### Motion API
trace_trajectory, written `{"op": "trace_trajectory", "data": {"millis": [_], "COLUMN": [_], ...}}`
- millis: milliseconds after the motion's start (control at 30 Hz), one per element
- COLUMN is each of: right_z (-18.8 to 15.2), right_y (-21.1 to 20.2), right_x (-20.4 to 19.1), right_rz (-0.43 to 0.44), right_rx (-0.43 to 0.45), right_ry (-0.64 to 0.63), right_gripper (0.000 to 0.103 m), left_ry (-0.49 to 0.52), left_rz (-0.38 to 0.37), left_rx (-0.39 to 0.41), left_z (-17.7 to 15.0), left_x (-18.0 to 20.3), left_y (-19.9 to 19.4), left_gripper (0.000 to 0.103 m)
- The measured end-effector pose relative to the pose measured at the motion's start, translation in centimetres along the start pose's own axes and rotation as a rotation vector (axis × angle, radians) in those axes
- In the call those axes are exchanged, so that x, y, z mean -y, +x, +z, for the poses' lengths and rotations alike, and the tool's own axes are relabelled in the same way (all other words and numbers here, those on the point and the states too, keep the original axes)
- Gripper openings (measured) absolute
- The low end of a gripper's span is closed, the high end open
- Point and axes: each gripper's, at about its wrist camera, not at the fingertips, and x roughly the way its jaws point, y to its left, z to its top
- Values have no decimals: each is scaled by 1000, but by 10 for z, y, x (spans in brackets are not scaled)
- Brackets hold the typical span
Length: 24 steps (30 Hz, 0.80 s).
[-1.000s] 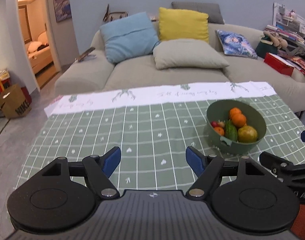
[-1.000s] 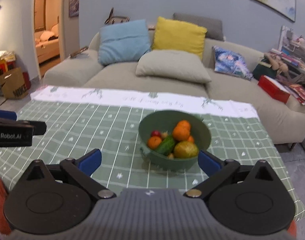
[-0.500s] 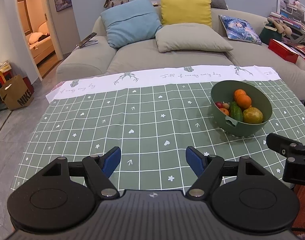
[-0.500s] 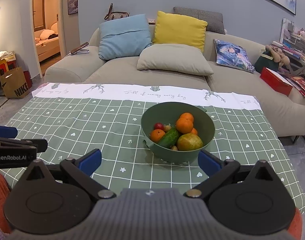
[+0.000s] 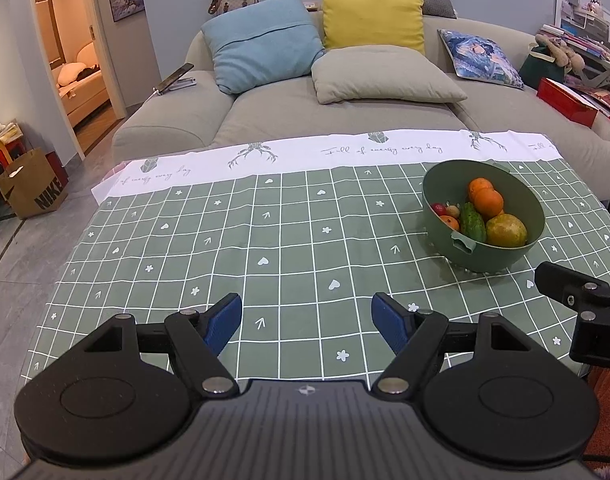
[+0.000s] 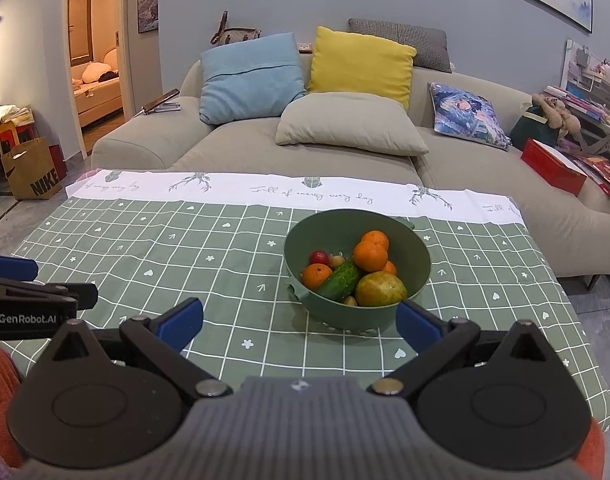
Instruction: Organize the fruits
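Observation:
A green bowl stands on the right half of the checked tablecloth. It holds oranges, a cucumber, a yellow-green fruit and a small red fruit. My left gripper is open over the cloth's near edge, left of the bowl. My right gripper is open just in front of the bowl, nothing between its fingers.
Beyond the table's far edge stands a beige sofa with blue, yellow and grey cushions. A red box and clutter sit at the right. A paper bag stands on the floor at the left, near a doorway.
Both grippers have risen and tilted down, so more of the tablecloth shows. The bowl and its fruit have not moved. Both grippers stay open.

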Motion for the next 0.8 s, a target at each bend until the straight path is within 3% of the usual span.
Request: {"op": "trace_trajectory", "data": {"millis": [800], "right_z": [1], "right_y": [-1], "right_x": [-1], "right_rz": [16], "right_rx": [-3], "right_ry": [-18], "right_gripper": [98], "left_ry": [-3], "left_rz": [0], "left_rx": [-1], "left_z": [0], "left_x": [-1], "left_y": [1], "left_gripper": [87]}}
